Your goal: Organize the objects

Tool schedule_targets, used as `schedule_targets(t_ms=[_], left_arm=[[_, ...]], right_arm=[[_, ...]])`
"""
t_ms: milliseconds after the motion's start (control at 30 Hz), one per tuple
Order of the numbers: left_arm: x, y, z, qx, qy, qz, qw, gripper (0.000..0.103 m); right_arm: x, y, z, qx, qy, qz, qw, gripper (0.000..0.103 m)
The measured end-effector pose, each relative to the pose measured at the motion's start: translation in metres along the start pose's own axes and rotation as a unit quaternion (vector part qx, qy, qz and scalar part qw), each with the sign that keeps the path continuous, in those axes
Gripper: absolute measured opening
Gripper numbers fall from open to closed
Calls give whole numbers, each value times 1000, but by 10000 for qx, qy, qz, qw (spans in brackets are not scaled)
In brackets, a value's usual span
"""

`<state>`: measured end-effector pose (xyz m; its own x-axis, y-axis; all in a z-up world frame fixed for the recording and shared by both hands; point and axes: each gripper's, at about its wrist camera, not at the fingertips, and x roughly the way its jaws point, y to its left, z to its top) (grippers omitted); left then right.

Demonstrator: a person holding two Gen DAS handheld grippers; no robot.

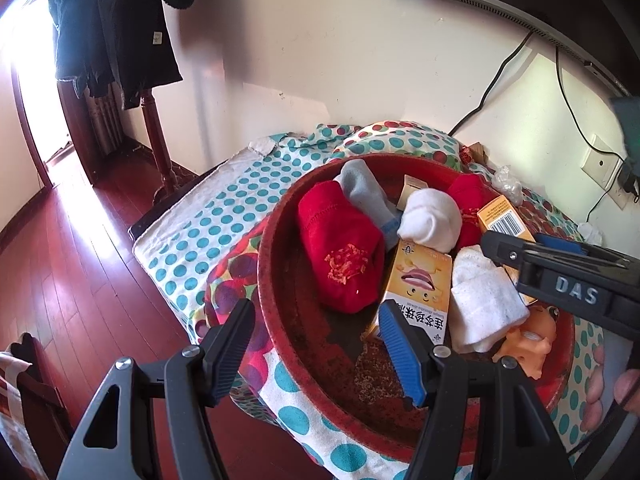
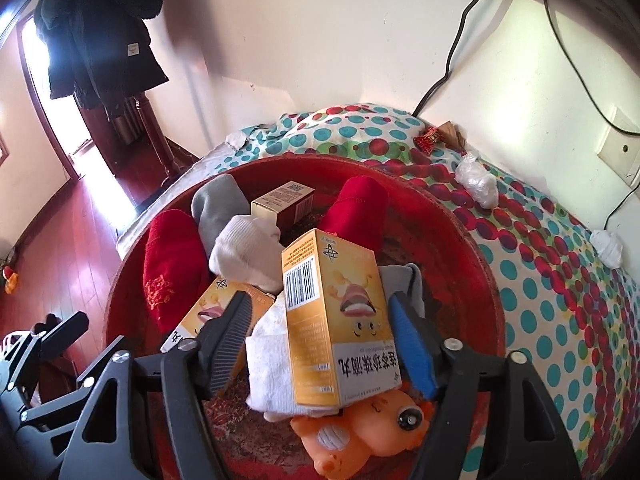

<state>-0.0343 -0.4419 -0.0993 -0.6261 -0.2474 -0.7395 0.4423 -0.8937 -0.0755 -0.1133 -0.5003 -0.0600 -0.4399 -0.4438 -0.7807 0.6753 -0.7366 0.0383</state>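
Over the near rim of the red basin (image 1: 280, 320), the left wrist view shows the left gripper (image 1: 320, 348) with its jaws apart and empty, straddling that rim at 6 o'clock as if waiting its turn. Inside the basin lie a red sock (image 1: 340, 252) at 11 o'clock, a grey sock (image 1: 364, 192) at 12, a rolled white sock (image 1: 430, 216) just right of it, and a yellow medicine box (image 1: 416, 280) flat in the middle. The right gripper (image 1: 560, 264) reaches in from 3 o'clock above a white cloth (image 1: 484, 300) and an orange rubber toy (image 1: 528, 336). The basin sits on a dotted bedspread (image 1: 224, 208).

From the right wrist view, the right gripper (image 2: 316, 344) stands with its jaws parted around a second yellow box (image 2: 336, 312); gaps show on both sides, so the pads do not seem to press it. This box leans on the white cloth (image 2: 268, 360) and the orange toy (image 2: 372, 432) at 6 o'clock, probably set down into the pile. A small brown box (image 2: 284, 202) sits at 12 o'clock. Crumpled wrappers (image 2: 476, 184) at 2 o'clock lie outside the basin, apparently not yet collected.
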Motion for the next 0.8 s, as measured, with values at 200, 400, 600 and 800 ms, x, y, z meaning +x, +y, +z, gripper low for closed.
schedule_targets(t_ms=[200,400,600,800], left_arm=[[-1,-2,0,35,-23,-44,10000,66],[-4,-10,-1,187,-23,-16,9998,66],[-2,-16,-1,208,282,-157,9993,66],[1,-21,-4,299,443,-128,9985,66]], right_arm=[[-20,1,-10,-131,-122,-35,9998,93],[-42,-7,-31,-173,-204,-162,9995,99],[-55,-17,-54,-145,-132,-243,9995,100],[-60,-20,-67,-199,-40,-288,9994,100]])
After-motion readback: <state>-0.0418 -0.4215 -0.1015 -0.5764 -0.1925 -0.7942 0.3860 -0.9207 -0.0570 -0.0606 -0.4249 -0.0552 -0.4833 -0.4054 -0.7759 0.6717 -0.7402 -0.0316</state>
